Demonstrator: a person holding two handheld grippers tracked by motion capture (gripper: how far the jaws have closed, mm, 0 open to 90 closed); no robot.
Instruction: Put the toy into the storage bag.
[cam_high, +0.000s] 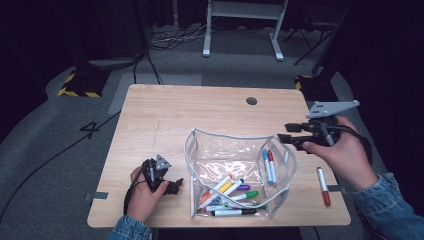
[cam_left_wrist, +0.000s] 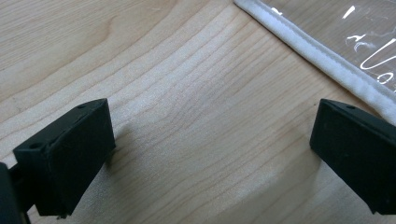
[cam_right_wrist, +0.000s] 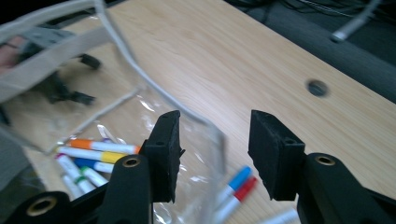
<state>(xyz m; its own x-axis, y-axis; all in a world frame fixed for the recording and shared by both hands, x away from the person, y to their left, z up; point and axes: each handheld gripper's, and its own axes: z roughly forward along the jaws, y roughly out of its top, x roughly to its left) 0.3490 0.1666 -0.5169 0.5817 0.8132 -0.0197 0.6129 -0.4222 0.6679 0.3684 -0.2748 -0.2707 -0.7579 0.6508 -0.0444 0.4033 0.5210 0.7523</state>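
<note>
Jaws spread and empty, the right gripper (cam_high: 284, 137) hangs above the right rim of a clear pouch (cam_high: 225, 152) of markers (cam_high: 231, 187) at mid-bench (cam_high: 165, 115). The left gripper (cam_high: 172, 186), jaws likewise wide apart, rests on the wood just left of the pouch, while one red marker (cam_high: 323, 186) lies outside to its right.

A light wooden bench (cam_high: 165, 115) with a round cable hole (cam_high: 251, 101) near its far edge. A clear zippered pouch (cam_high: 200, 145) holding coloured markers lies open by the near edge, right of centre. One red marker (cam_high: 323, 186) lies loose toward the near right corner. Grey tape, possibly, marks the near left edge.
</note>
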